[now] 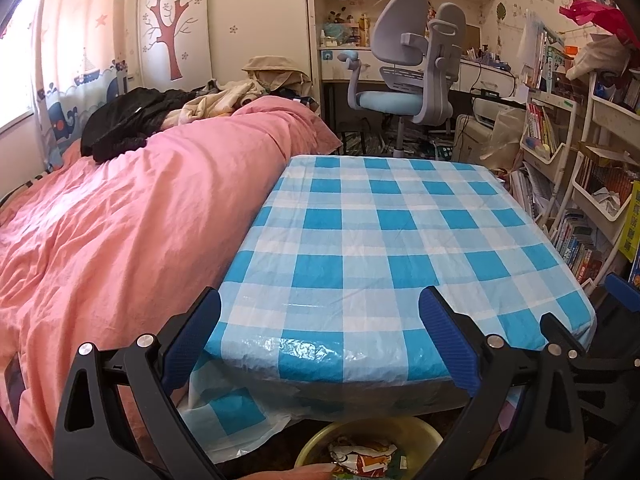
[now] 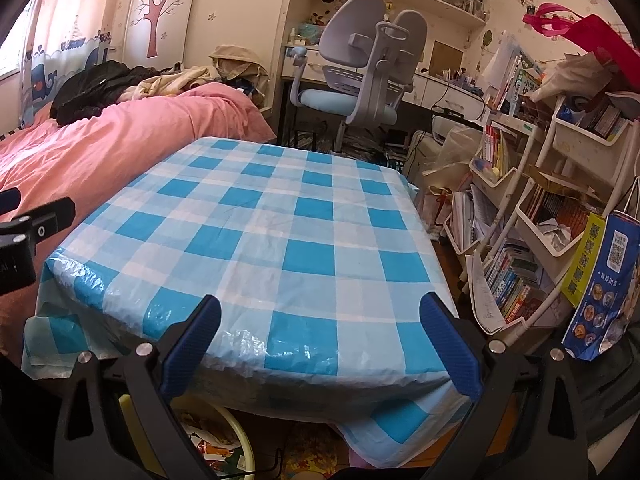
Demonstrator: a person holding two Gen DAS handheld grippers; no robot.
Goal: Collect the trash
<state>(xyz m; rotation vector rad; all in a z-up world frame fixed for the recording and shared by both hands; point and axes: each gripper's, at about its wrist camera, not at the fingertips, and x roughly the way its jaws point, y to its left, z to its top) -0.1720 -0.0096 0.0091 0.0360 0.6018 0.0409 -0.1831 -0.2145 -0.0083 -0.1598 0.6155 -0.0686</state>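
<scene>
Trash (image 1: 362, 456) inside 1 yellow basin (image 1: 320, 440) below table (image 1: 380, 220); 2 hand-held grippers, left (image 1: 320, 332) and right (image 2: 320, 332), spread, empty.

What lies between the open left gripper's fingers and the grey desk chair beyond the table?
In the left wrist view, only the checked tablecloth lies between the left gripper and the chair; no trash on it.

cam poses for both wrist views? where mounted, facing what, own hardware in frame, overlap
Left wrist: on the left gripper, low at the checkered table's near edge, facing across it; open fingers in frame, right gripper's fingers at right edge.
Right wrist: on the right gripper, same edge, further right, facing the bookshelves; open fingers, left gripper's body at left edge.
Shared: table, pink bed, grey chair, yellow basin of wrappers below.
</scene>
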